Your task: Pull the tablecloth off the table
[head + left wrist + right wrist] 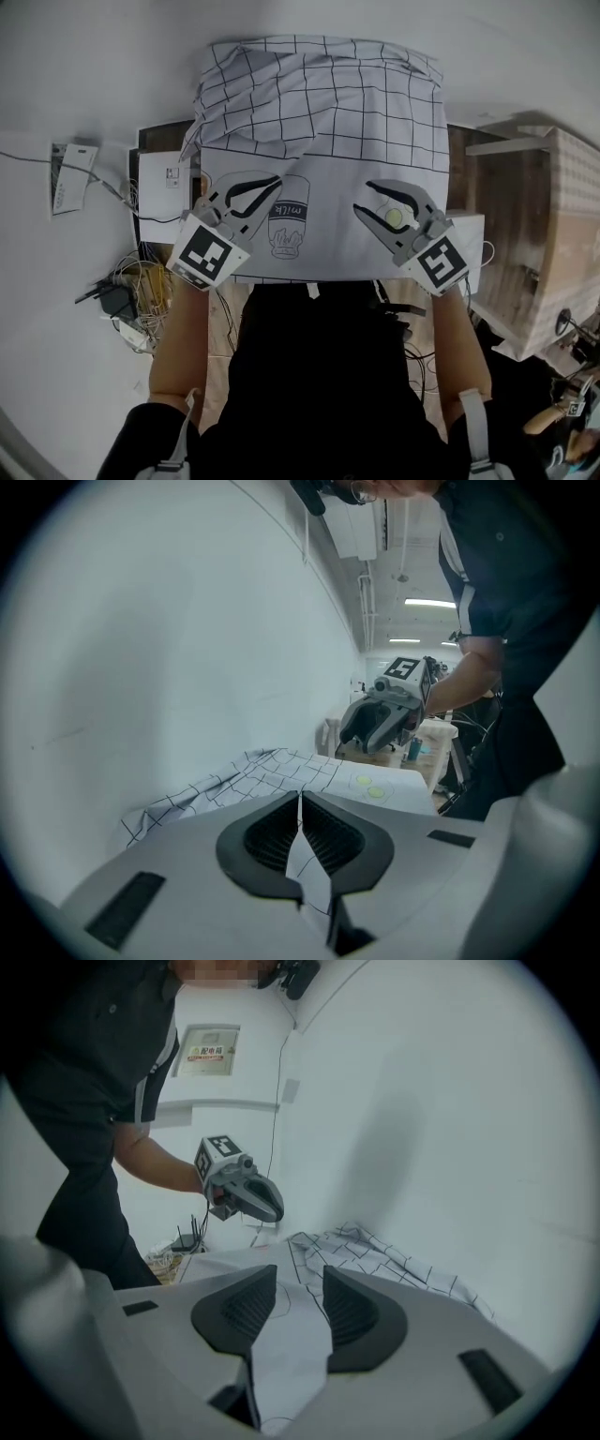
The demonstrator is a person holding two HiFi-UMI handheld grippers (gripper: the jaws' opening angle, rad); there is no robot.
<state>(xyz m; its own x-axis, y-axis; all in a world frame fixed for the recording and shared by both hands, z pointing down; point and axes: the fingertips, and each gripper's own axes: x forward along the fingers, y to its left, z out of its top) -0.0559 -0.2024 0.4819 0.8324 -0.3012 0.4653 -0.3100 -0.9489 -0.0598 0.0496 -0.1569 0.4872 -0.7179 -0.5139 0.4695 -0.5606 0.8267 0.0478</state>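
The white tablecloth (319, 122) with a black grid lies bunched up at the table's far side against the wall, and its plain near part carries a milk bottle print (289, 220). My left gripper (269, 185) rests over the near left of the cloth. In the left gripper view a fold of tablecloth (314, 878) is pinched between the shut jaws of the left gripper (300, 801). My right gripper (367, 199) is over the near right, beside a yellow-green dot print (395, 217). Its jaws stand apart, and a strip of tablecloth (286, 1363) lies loose between them in the right gripper (300, 1288).
The dark wooden table (161, 137) shows beyond the cloth at both sides. A light wooden cabinet (539, 234) stands at the right. Cables and a router (127, 295) clutter the floor at the left. The person's dark-clothed body is right against the table's near edge.
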